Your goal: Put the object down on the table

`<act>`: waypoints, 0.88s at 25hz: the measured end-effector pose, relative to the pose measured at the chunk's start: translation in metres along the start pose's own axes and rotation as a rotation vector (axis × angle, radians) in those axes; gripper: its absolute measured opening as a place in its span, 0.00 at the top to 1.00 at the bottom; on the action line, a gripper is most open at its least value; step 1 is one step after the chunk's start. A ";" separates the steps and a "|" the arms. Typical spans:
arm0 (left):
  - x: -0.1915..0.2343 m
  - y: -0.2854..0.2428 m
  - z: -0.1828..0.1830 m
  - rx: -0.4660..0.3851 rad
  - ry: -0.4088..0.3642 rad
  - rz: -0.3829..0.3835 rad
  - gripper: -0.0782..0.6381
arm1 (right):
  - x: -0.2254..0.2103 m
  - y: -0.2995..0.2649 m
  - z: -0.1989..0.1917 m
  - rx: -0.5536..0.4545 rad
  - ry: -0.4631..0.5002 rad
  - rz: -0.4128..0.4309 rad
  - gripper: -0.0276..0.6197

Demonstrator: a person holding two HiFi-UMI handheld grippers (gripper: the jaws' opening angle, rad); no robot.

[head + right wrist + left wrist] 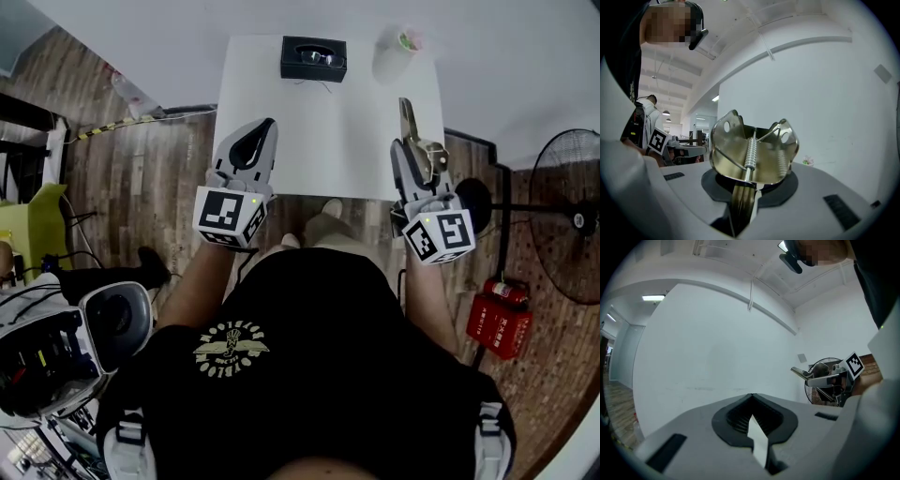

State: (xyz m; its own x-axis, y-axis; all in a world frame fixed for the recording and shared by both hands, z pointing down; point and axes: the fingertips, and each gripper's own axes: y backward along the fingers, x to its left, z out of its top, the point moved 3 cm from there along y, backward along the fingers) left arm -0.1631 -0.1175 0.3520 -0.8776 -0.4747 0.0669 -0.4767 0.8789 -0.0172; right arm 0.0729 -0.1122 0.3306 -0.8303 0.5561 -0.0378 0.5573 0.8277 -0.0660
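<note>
Your right gripper (409, 148) is clenched on the metal clip (752, 152), held over the 5 o'clock corner of the table (328, 141); the left gripper (263, 131) is closed on nothing. Lower the clip onto the bare surface at its 12 o'clock, short of the cup (398, 49) and clear of the black case (313, 58) at 11 o'clock. Release only once it appears to rest flat.

The tongs (771, 157) are polished, glossy metal with a coiled wire spring (751, 152). The left claw (752, 396) and right claw (750, 186) are smooth, matt grey plastic. The table (319, 131) is smooth matt white, and the floor (141, 178) is grained wood planks.
</note>
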 end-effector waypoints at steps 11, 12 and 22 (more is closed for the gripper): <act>0.028 -0.052 -0.024 0.075 0.035 -0.016 0.88 | -0.033 -0.047 -0.019 0.053 -0.047 -0.019 0.84; 0.028 -0.053 -0.025 0.079 0.037 -0.016 0.88 | -0.034 -0.047 -0.020 0.055 -0.047 -0.019 0.84; 0.019 -0.110 -0.019 0.065 0.018 -0.034 0.88 | -0.085 -0.064 -0.015 0.042 -0.052 -0.027 0.84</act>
State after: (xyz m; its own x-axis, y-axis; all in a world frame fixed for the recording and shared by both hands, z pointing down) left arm -0.1266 -0.2228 0.3739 -0.8603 -0.5025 0.0863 -0.5087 0.8572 -0.0795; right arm 0.1075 -0.2110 0.3531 -0.8450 0.5276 -0.0867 0.5345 0.8380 -0.1094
